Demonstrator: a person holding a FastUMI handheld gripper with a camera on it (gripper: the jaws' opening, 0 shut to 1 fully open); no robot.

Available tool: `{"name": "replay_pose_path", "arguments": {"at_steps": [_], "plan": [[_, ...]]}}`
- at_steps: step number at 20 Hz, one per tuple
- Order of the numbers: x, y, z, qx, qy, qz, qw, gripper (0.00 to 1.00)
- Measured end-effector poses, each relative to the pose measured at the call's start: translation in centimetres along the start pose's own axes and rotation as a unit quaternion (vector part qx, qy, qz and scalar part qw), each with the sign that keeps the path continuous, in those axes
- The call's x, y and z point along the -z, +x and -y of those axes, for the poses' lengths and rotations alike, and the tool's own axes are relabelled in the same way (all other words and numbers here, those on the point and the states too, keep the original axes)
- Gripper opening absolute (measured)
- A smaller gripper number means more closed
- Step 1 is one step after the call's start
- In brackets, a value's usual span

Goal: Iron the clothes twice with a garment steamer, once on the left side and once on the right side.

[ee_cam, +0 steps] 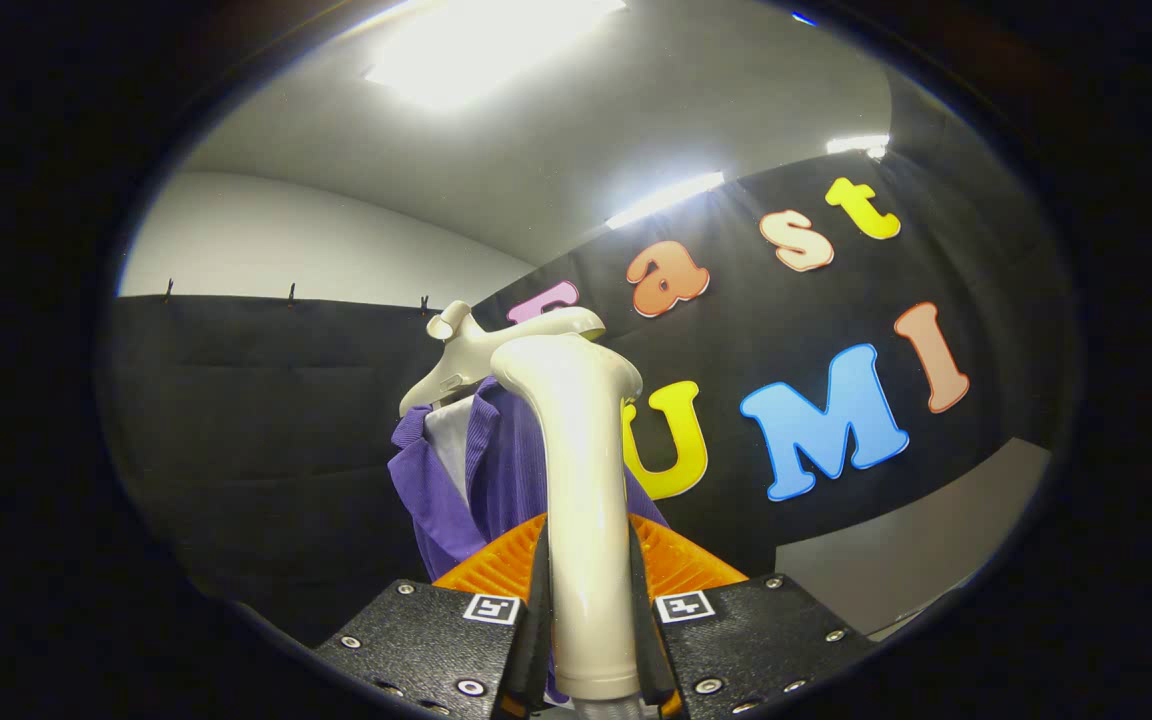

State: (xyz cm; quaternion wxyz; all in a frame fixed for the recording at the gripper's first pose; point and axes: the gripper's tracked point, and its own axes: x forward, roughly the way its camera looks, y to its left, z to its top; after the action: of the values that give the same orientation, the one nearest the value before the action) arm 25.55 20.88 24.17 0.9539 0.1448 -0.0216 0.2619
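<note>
A cream garment steamer [581, 480] stands upright between my fingers, its handle running up from them and its head turned toward the clothes. My gripper [586, 610] is shut on the steamer's handle, both fingers pressing its sides. Just beyond the steamer hangs a purple garment [496, 470] with a white inner part, on a cream hanger [456, 350]. The steamer's head sits level with the garment's collar and shoulder, and the handle hides the garment's right side.
The booth's black cloth wall [266, 420] stands behind the garment and wraps round to the right. A pale floor or table patch [916, 560] shows low on the right. Bright ceiling lights [476, 40] are overhead.
</note>
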Motion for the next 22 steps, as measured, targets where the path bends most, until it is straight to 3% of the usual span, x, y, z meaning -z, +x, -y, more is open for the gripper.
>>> {"name": "replay_pose_path", "arguments": {"at_steps": [7, 12, 22], "plan": [[1.5, 2.9, -4.6, 0.015, -0.087, 0.034, 0.995, 0.35], [3.8, 4.7, -4.8, 0.063, -0.163, 0.048, 0.983, 0.35], [8.2, 4.9, -3.8, 0.098, -0.18, 0.036, 0.978, 0.35]]}}
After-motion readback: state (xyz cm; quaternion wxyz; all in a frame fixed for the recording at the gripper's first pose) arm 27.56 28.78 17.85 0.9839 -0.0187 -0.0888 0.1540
